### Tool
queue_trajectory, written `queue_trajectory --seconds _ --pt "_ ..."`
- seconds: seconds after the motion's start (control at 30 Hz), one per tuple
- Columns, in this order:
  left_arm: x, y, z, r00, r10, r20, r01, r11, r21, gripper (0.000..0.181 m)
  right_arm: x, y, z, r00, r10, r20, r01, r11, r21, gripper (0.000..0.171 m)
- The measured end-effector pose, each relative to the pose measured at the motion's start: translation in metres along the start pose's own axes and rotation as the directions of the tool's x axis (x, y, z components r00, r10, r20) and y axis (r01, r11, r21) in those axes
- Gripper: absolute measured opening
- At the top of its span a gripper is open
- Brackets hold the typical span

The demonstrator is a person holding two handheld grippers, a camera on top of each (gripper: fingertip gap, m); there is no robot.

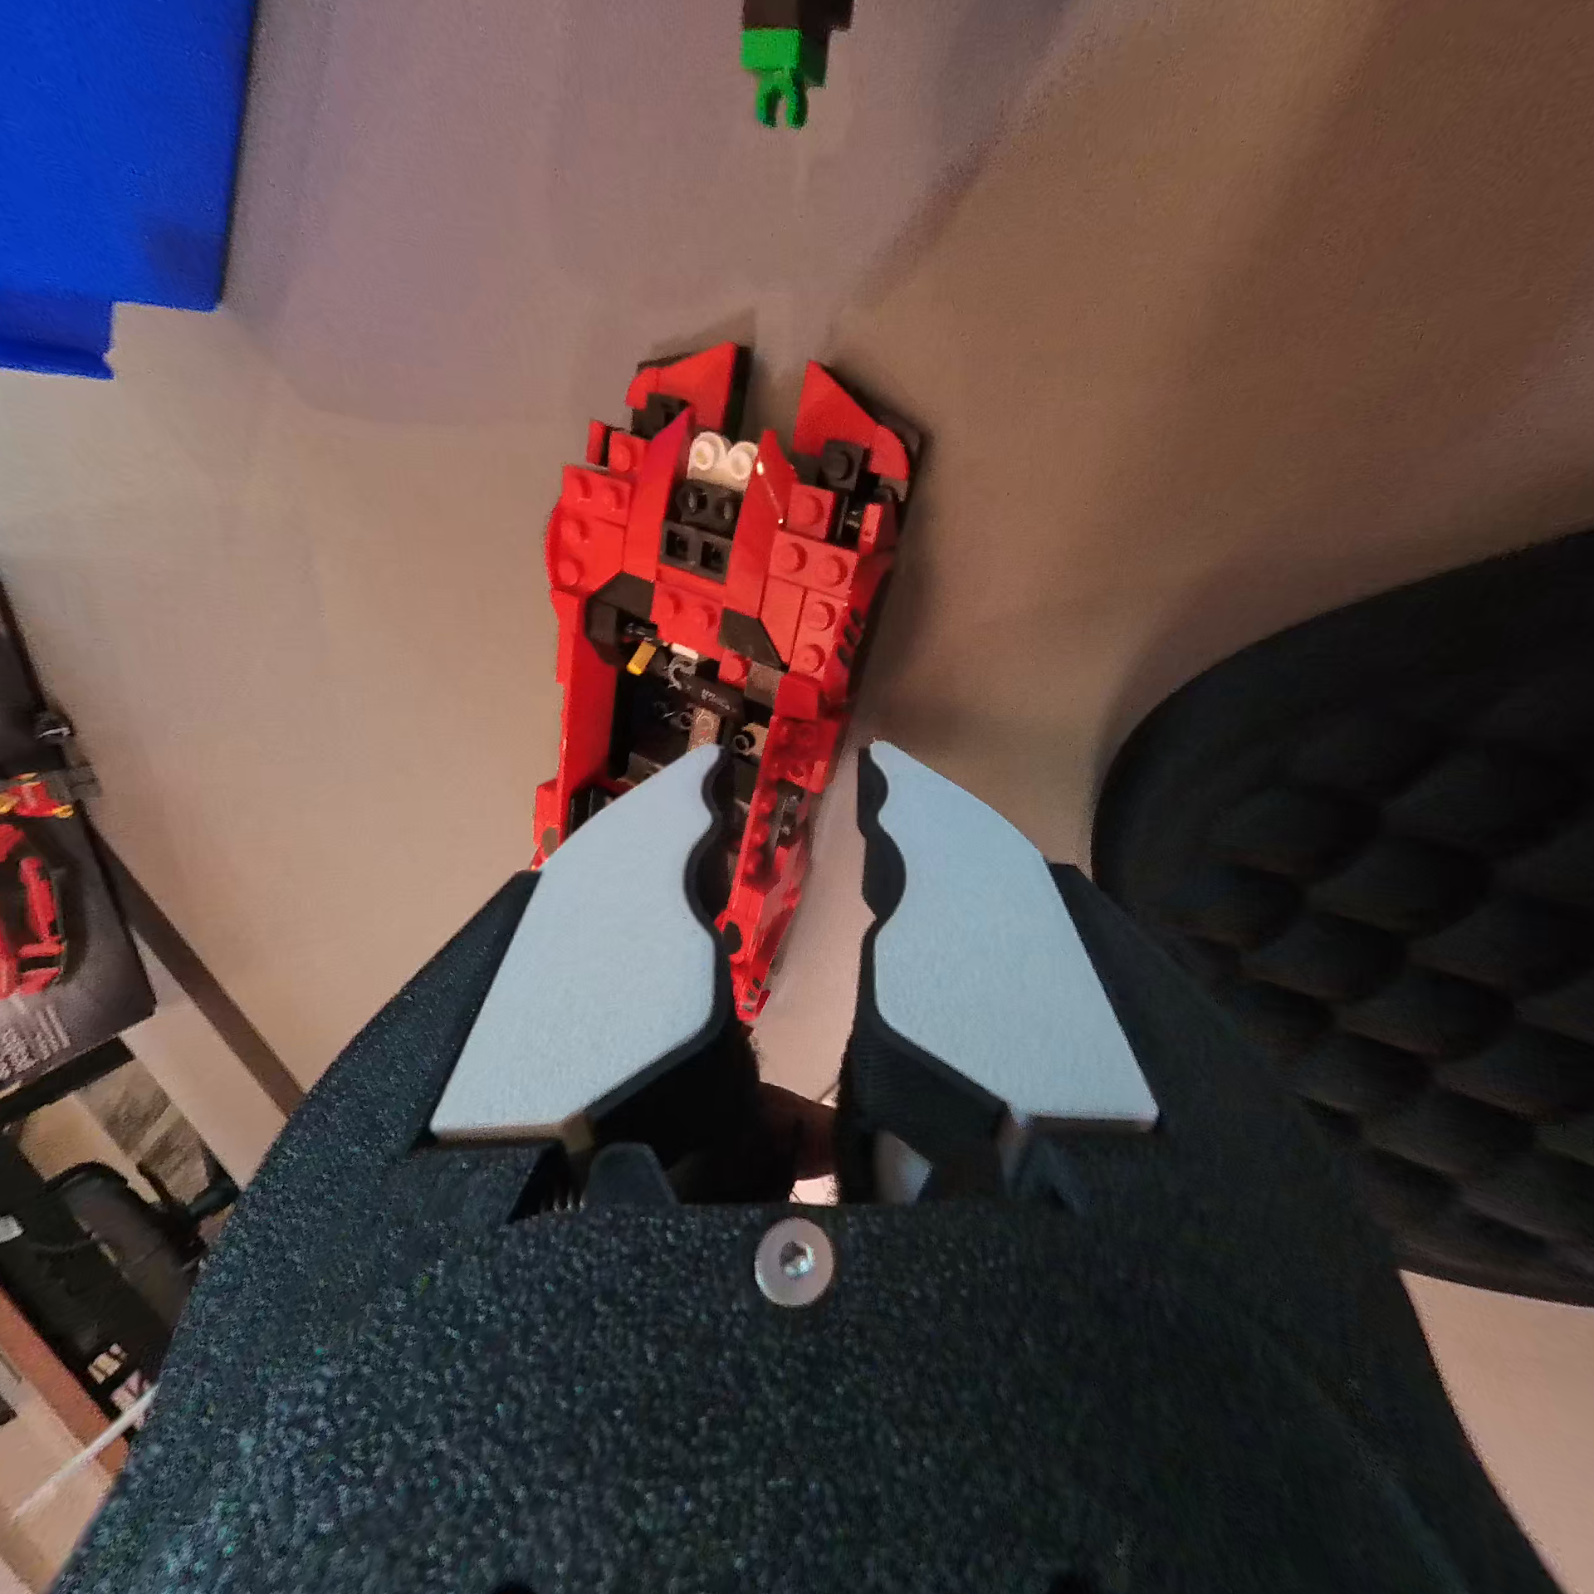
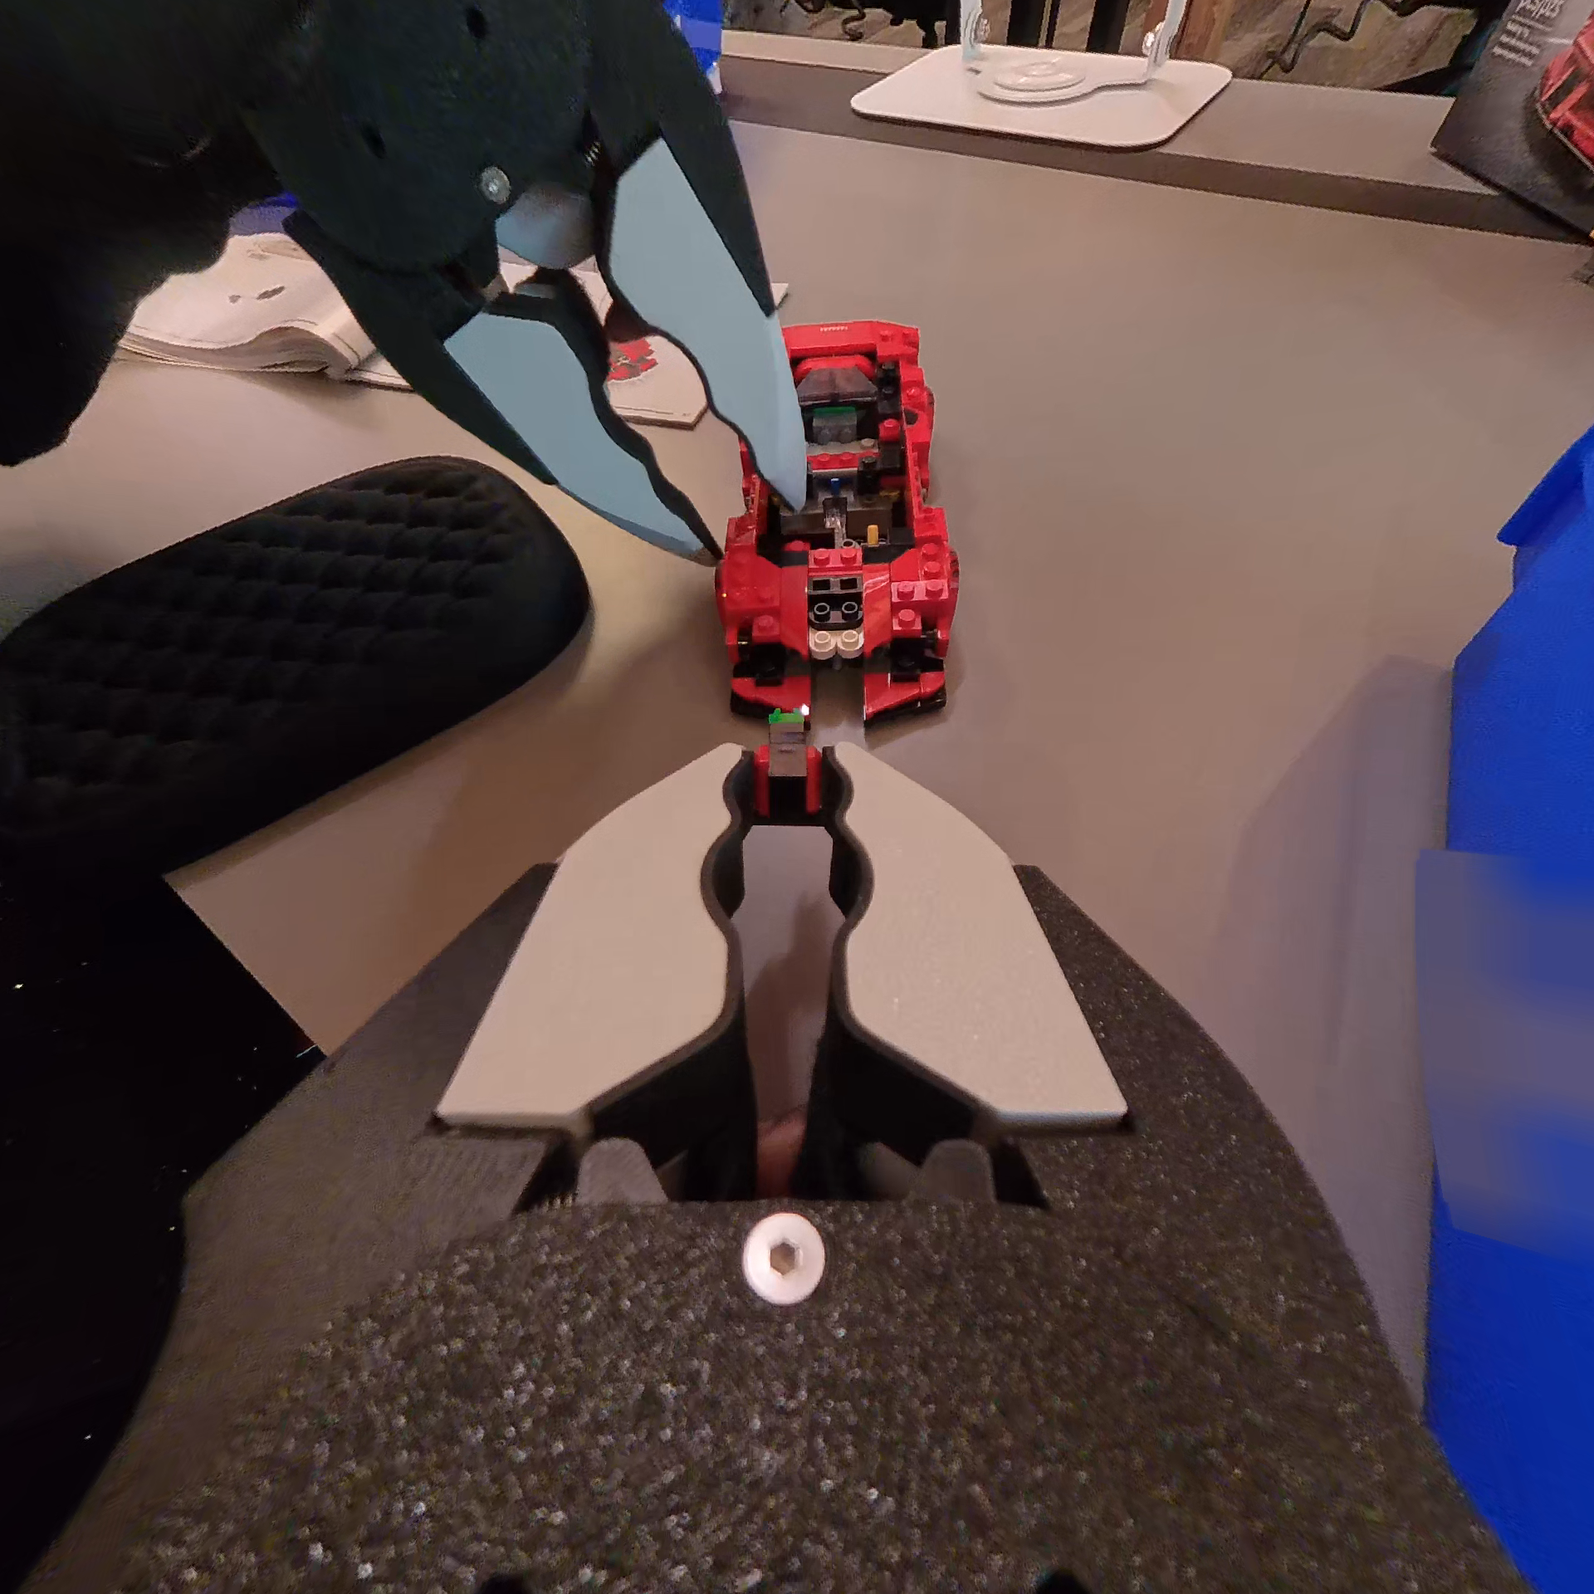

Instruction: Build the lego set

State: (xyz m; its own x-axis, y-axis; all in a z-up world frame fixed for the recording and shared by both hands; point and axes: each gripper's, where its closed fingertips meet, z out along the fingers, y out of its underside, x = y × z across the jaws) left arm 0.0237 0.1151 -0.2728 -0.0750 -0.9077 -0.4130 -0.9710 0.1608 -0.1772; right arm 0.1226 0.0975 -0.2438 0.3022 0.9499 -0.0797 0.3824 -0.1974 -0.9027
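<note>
On the grey table (image 2: 1121, 483) my right gripper (image 2: 787, 781) pinches a small red-and-black lego piece (image 2: 787, 781) just short of the red car's (image 2: 841, 552) nose, while my left gripper (image 1: 789, 768) straddles the car's side wall, jaws apart.

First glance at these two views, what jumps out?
The half-built red and black brick car at the middle of the grey table. The left gripper straddles its side wall, jaws apart, while the right gripper pinches a small red, black and green sub-assembly before its nose.
</note>
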Motion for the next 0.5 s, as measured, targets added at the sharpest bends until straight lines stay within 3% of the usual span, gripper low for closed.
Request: queue_trajectory --seconds 0.23,0.5 --pt "0.0004 0.0003 0.0087 0.995 0.067 -0.074 -0.069 0.997 -0.022 0.018 -0.0007 -0.0001 -0.0003 1.000 0.001 0.007 -0.001 1.000 0.002 0.015" --pt "0.0051 -0.0022 0.0058 0.984 0.049 -0.172 -0.036 0.997 0.075 0.016 -0.0022 0.0017 0.0015 1.000 -0.004 0.012 0.004 1.000 -0.015 0.015"
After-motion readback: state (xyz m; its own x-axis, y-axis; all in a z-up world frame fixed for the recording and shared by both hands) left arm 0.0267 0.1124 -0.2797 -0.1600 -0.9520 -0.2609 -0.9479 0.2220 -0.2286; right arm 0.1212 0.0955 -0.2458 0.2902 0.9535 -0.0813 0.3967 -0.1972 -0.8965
